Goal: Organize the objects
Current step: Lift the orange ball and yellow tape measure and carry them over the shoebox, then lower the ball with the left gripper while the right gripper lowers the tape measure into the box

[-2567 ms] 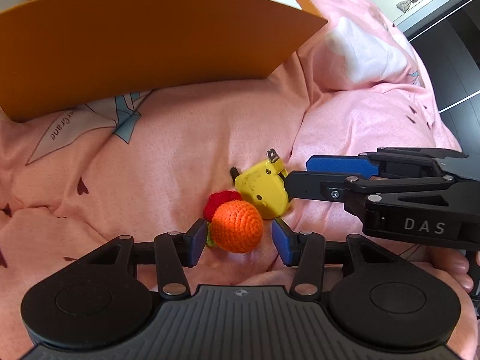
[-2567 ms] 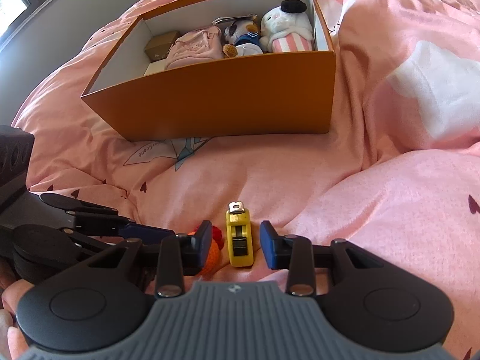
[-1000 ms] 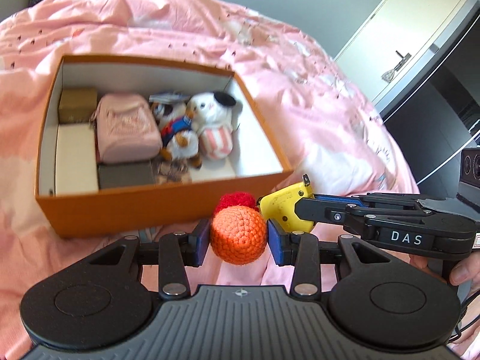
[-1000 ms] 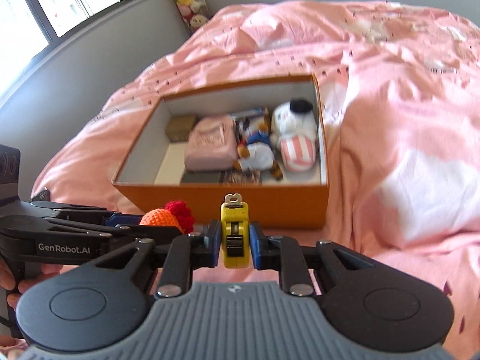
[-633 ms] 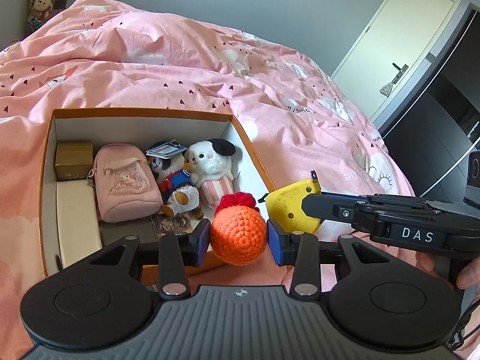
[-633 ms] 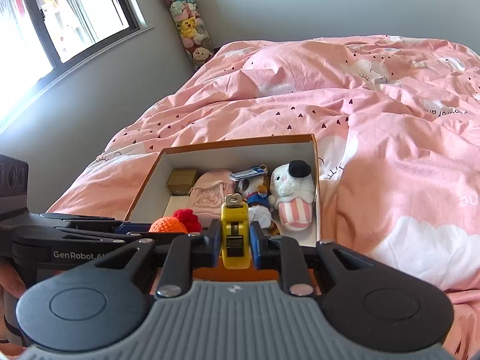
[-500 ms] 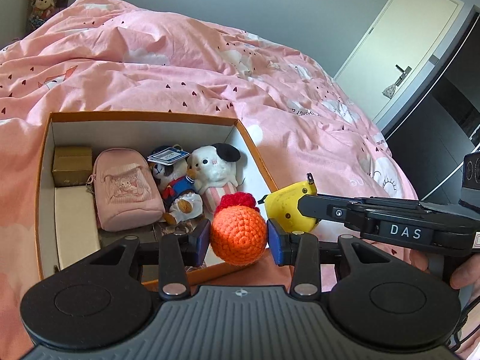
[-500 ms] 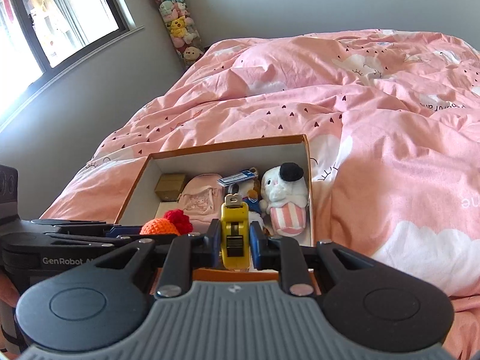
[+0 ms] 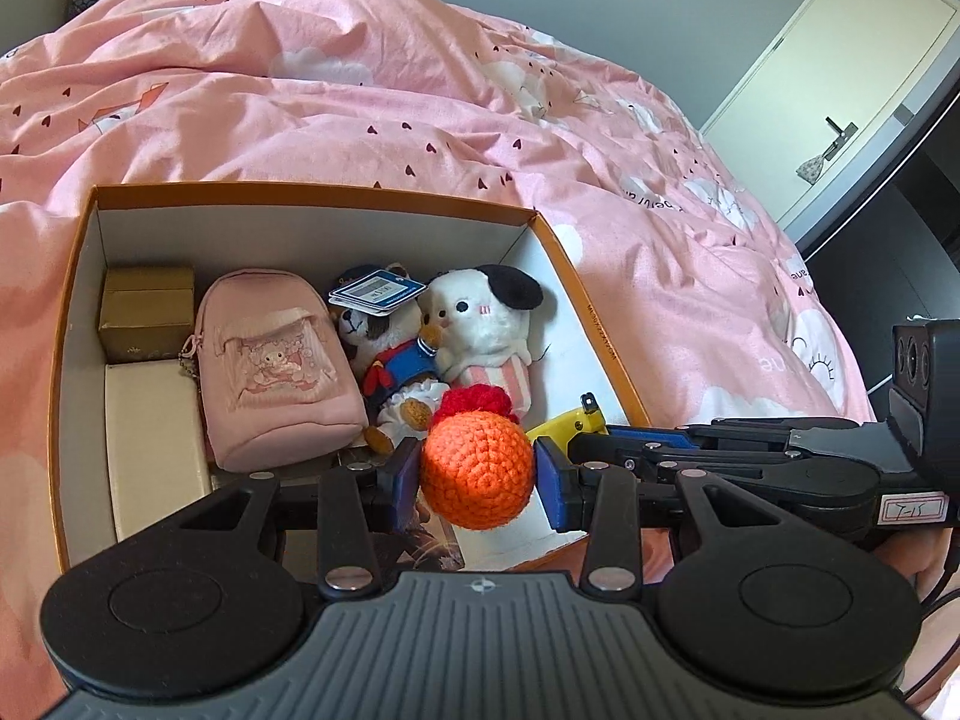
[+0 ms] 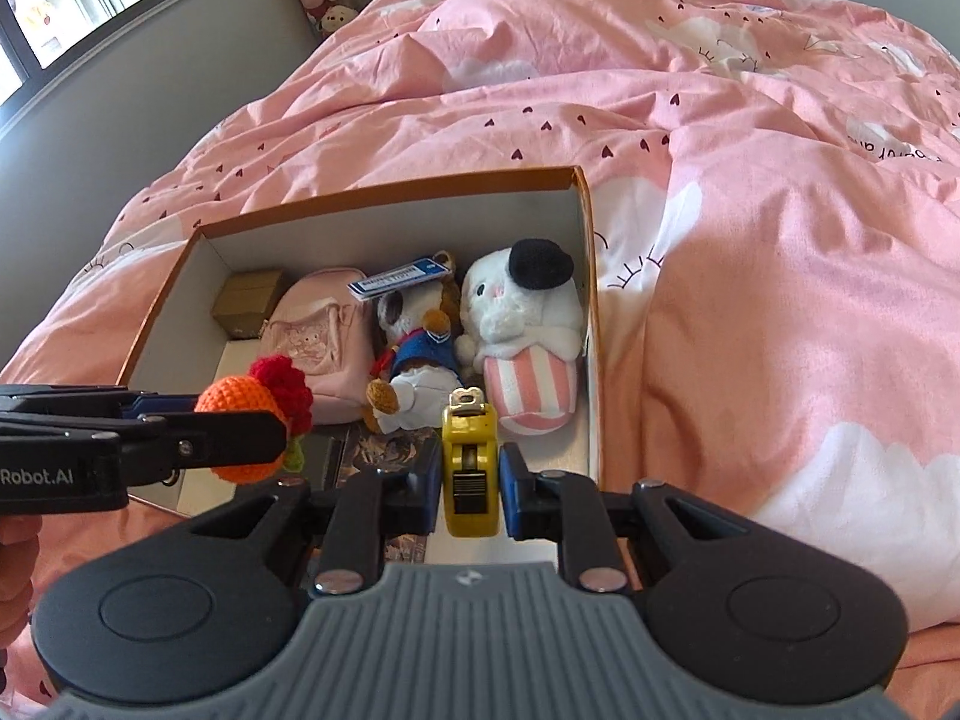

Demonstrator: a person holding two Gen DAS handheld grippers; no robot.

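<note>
Both grippers tilt down over the orange box (image 9: 606,336): left gripper (image 9: 477,474) clamps the crocheted orange ball (image 9: 477,471), right gripper (image 10: 471,489) clamps the yellow tape measure (image 10: 471,474).

Orange crochet ball (image 9: 477,468), yellow tape measure (image 10: 471,477), orange box (image 9: 606,330), pink heart-print duvet (image 9: 360,90)
</note>
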